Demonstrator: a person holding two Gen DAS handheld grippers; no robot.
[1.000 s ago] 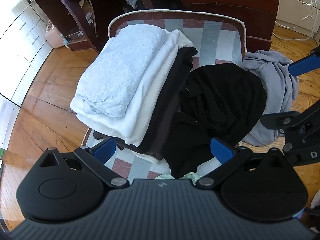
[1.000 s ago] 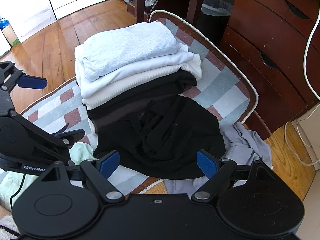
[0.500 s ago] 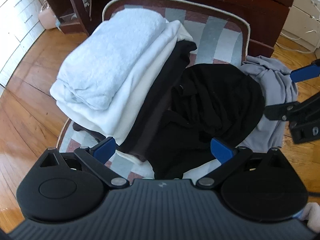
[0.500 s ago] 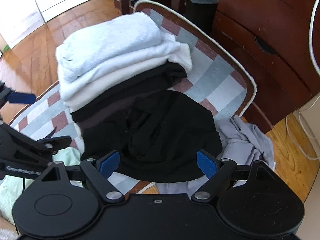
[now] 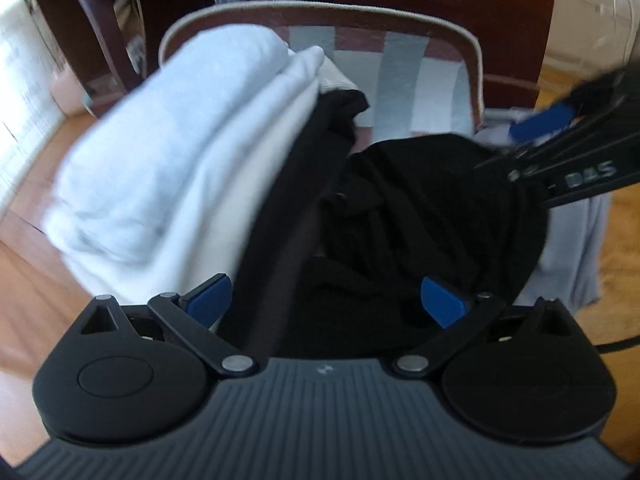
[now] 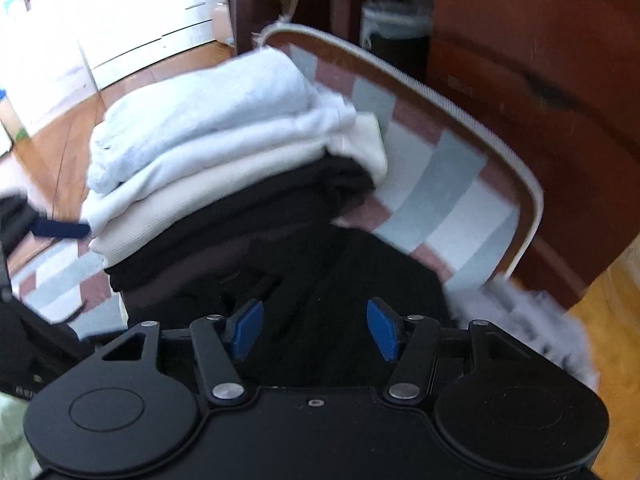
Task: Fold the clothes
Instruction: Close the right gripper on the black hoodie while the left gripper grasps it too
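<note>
A crumpled black garment lies on the checked rug. It leans against a folded stack with a pale blue piece on top, white and cream below, and black at the bottom. My left gripper is open, low over the black garment's near edge and the stack's side. My right gripper is open with its jaws partly drawn in, and black cloth lies between the fingers. The left wrist view shows the right gripper over the garment's far right. A grey garment lies beyond.
A dark wooden dresser stands close behind the rug, with a lined bin beside it. White cabinets are at the far left. Wooden floor surrounds the rug. A pale green cloth lies at the near left.
Both grippers have dropped lower and closer to the black garment. The right gripper's jaws have narrowed. The right gripper has swung in over the garment's far side.
</note>
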